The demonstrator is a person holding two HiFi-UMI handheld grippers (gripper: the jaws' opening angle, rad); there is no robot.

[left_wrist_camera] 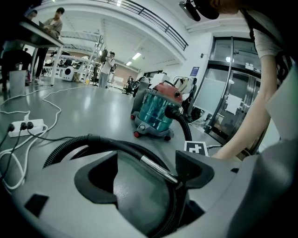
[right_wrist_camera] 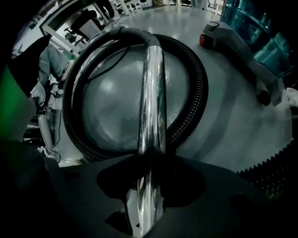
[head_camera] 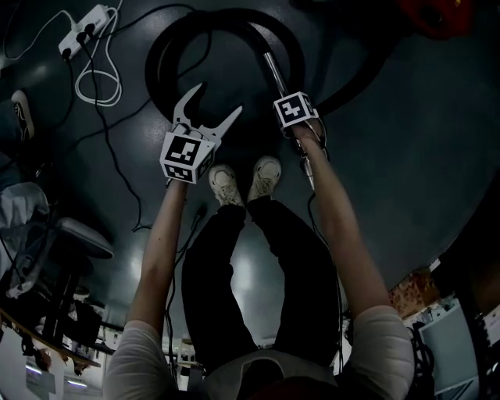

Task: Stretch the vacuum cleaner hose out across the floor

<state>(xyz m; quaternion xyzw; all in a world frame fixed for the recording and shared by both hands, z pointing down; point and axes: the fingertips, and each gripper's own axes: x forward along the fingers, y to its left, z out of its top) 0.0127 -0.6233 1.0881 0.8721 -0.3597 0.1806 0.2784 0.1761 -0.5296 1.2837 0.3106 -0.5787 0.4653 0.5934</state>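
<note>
The black ribbed vacuum hose lies in a loop on the dark floor in front of the person's feet. It ends in a chrome tube. My right gripper points steeply down and is shut on that chrome tube, which runs straight between its dark pads, with the hose loop beyond. My left gripper hangs just left of it, its white fingers spread open and nothing in them. In the left gripper view the hose and tube lie beyond the open jaws.
The teal vacuum cleaner with a red lid stands to the right, its body also visible. A white power strip with loose cables lies at the far left. The person's shoes stand near the hose. A chair is at left.
</note>
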